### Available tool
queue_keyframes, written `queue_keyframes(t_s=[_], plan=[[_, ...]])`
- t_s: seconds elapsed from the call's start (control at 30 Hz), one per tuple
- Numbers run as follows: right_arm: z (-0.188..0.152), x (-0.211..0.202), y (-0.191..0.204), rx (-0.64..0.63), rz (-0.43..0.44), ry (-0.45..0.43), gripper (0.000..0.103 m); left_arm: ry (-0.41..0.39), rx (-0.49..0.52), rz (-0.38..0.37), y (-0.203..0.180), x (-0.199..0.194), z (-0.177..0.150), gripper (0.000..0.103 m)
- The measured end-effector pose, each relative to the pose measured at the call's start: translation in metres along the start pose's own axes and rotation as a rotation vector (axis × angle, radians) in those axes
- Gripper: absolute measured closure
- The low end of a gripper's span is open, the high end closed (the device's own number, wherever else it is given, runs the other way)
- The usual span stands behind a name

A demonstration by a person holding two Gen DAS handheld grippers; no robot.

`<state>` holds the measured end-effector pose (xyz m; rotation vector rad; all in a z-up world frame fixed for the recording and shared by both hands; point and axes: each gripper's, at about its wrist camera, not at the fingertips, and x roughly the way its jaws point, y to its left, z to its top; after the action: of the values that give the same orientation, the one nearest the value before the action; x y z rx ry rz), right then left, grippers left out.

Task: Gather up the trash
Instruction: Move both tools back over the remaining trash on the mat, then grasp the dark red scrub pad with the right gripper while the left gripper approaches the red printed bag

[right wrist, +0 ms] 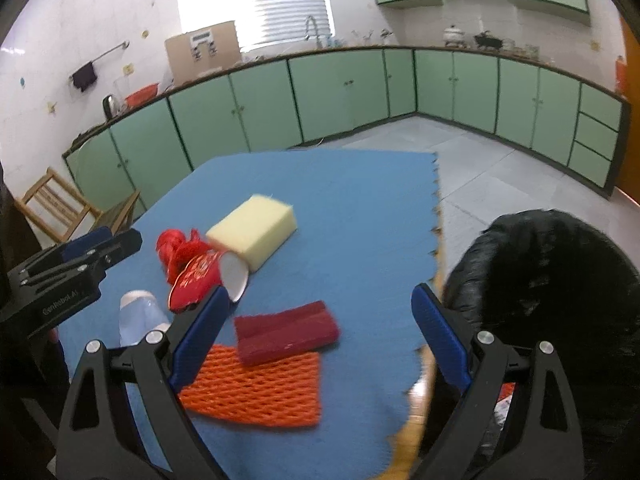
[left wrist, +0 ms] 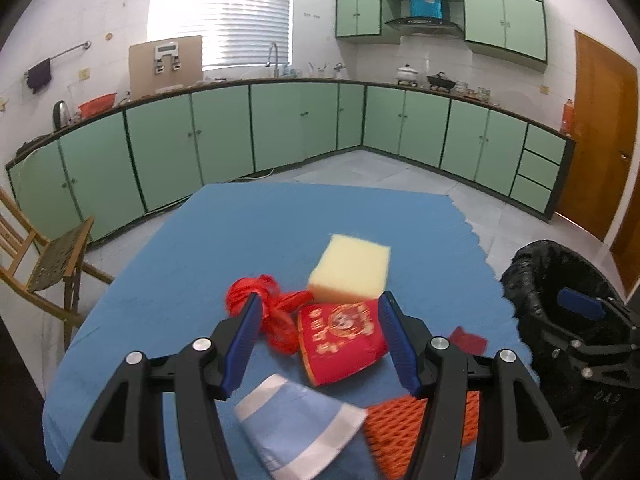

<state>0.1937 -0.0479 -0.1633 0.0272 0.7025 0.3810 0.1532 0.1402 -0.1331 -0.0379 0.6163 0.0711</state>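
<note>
The left tool (left wrist: 320, 312) has its jaws apart over a red paper cup (left wrist: 344, 340) lying on the blue bench (left wrist: 240, 232). The right tool (right wrist: 320, 308) is also apart, empty, beside the black trash bag (right wrist: 540, 280).

**Green kitchen beyond the blue mat**

Mint-green base cabinets (left wrist: 224, 128) line two walls under a dark countertop (left wrist: 304, 79). A cardboard box (left wrist: 165, 65), a steel kettle (left wrist: 60, 115) and an orange basin (left wrist: 98, 103) stand there. A wooden chair (left wrist: 44, 256) waits at left.
</note>
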Motion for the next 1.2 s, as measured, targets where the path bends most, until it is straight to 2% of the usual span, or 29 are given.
queue_keyframes(t_s=[0.3, 0.73, 1.0, 1.2], plan=[[-0.018, 0.047, 0.024, -0.074, 0.039, 0.113, 0.013, 0.028, -0.01, 0.033, 0.019, 0.012, -0.01, 0.044], [-0.025, 0.076, 0.018, -0.075, 0.061, 0.201, 0.013, 0.061, -0.024, 0.031, 0.024, 0.029, -0.017, 0.044], [-0.027, 0.079, 0.014, -0.06, 0.089, 0.216, 0.019, 0.072, -0.019, 0.018, 0.019, 0.032, -0.017, 0.044], [-0.021, 0.068, 0.007, -0.034, 0.097, 0.179, 0.019, 0.077, -0.009, -0.006, 0.011, 0.033, -0.018, 0.044]])
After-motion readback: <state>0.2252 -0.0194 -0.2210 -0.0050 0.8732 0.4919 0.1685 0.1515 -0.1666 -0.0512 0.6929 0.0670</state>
